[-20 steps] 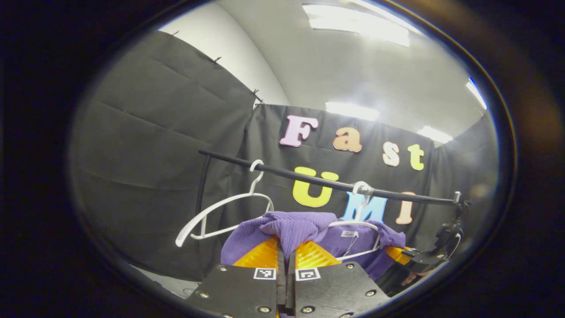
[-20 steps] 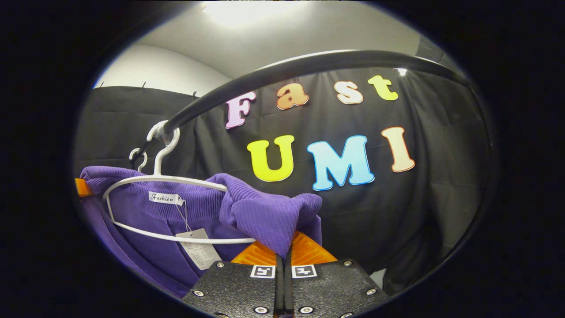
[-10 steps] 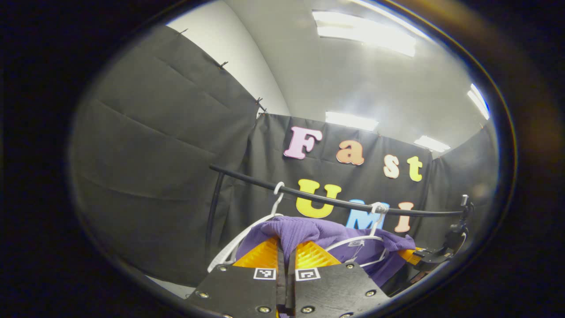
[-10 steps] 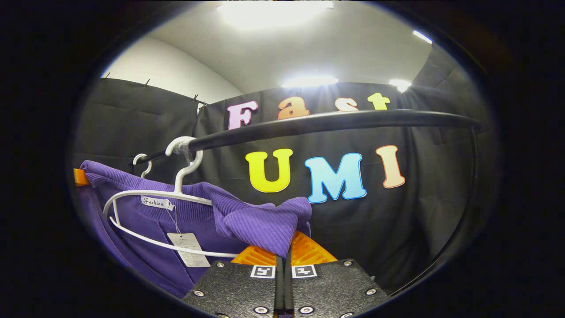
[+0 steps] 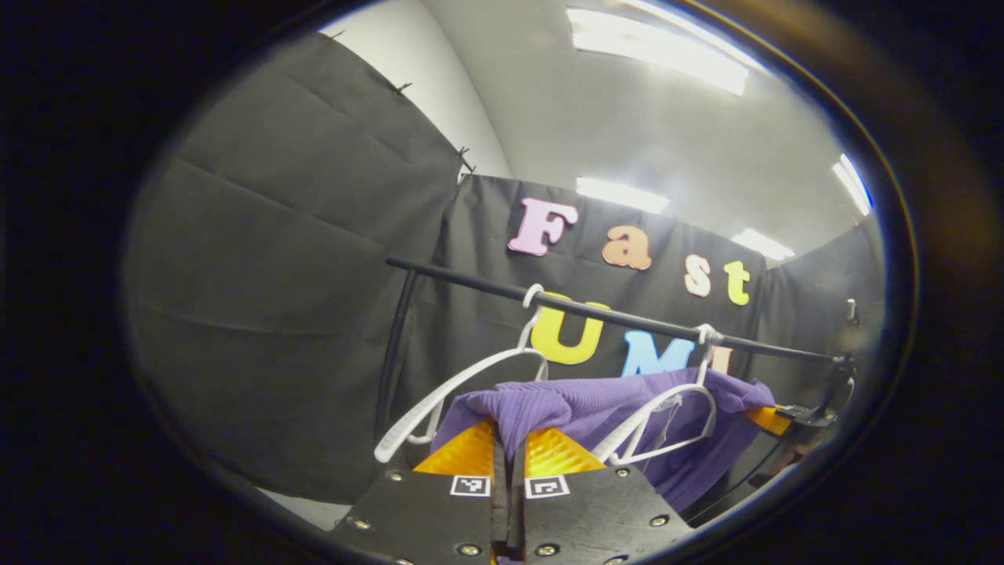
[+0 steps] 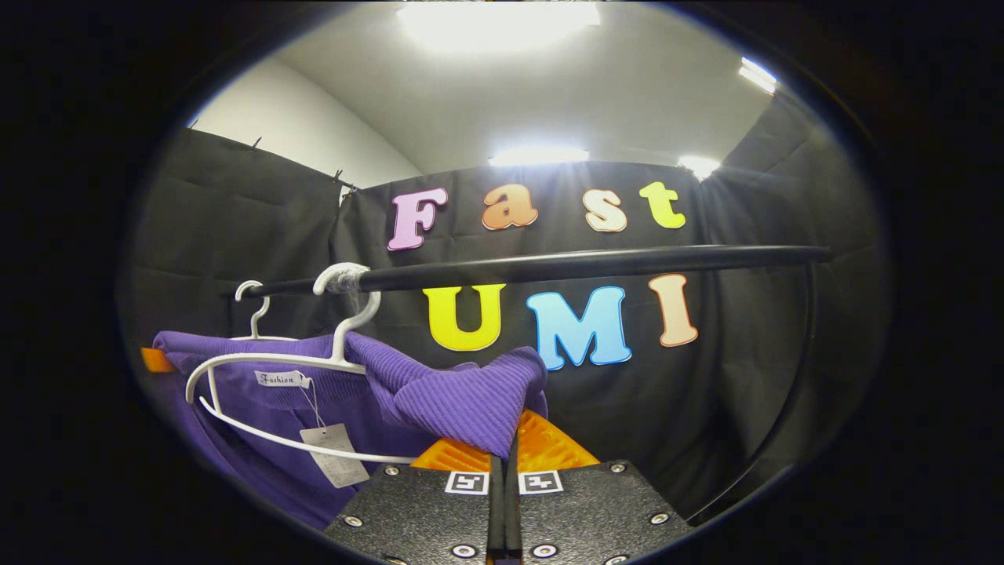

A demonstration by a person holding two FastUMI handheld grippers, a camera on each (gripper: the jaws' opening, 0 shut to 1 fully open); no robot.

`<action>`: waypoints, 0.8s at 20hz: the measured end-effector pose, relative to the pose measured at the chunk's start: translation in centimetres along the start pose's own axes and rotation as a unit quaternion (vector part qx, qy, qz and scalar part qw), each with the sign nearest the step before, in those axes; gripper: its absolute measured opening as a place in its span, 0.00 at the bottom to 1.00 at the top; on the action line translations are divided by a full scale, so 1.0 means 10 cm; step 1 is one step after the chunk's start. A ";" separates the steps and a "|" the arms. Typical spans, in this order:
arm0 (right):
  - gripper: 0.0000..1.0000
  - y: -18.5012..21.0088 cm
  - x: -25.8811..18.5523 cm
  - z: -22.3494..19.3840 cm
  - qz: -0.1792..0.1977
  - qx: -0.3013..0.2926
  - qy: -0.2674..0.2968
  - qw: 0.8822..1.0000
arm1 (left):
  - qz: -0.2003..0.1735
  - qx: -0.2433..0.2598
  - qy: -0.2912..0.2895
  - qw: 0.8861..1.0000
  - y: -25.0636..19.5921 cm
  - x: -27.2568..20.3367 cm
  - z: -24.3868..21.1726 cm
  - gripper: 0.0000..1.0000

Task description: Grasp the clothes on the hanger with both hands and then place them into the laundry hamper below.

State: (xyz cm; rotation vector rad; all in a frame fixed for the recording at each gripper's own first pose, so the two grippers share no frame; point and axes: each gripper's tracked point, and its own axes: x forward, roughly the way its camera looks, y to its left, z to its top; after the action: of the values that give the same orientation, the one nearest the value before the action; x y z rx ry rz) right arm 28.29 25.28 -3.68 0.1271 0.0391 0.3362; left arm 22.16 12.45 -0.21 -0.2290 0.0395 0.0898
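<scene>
Here both grippers clamp the purple ribbed knit garment [image 5: 596, 404] — the left gripper [image 5: 510, 455] pinches one shoulder fold between its orange fingers [image 5: 467, 455], the right gripper [image 6: 506, 451] the other. The garment hangs just below the black metal rail [image 6: 580, 265], partly draped over a white plastic hanger [image 6: 267, 361] — a second white hanger [image 5: 463, 384] hangs bare beside it.
</scene>
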 end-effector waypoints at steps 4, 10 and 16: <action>0.00 0.00 0.01 0.01 -0.005 -0.006 -0.002 1.000 | -0.002 0.000 0.015 1.000 0.03 0.04 -0.24 0.01; 0.00 -0.12 0.10 -0.01 -0.005 -0.004 -0.007 1.000 | 0.007 -0.008 0.032 0.999 -0.09 0.05 -0.61 0.01; 0.00 -0.31 0.29 -0.05 0.008 -0.004 -0.017 1.000 | 0.028 -0.027 0.044 0.998 -0.27 -0.07 -0.86 0.01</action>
State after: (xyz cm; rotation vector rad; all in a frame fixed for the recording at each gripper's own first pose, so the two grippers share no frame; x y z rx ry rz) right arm 32.03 23.40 -4.61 0.1249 0.0022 0.3506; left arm 21.48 7.78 -7.97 -0.2851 0.1306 0.1366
